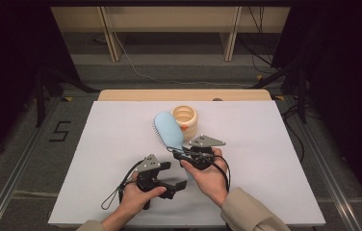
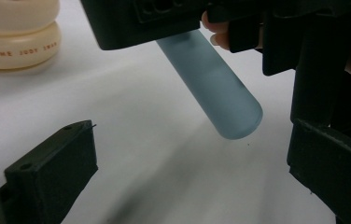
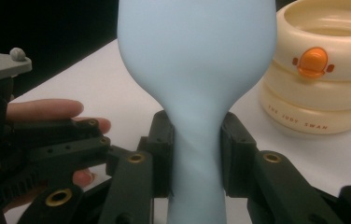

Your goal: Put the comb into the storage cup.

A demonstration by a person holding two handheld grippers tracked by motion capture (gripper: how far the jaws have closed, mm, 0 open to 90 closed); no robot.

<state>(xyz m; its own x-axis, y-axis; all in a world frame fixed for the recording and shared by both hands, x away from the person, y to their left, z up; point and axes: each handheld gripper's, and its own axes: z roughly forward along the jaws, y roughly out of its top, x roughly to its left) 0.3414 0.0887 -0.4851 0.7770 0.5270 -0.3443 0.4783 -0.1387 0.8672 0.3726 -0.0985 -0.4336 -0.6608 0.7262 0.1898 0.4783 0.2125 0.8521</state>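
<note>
Both jaws of the right gripper clamp the blue hairbrush handle; left gripper jaws stand apart.

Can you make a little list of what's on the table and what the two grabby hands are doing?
table: white table top
brush: light blue hairbrush, lifted at an angle, handle end hanging free
cup: cream ringed cup with an orange duck face, standing behind the brush
right gripper: shut on the brush's neck
left gripper: open, empty, close to the handle end
</note>
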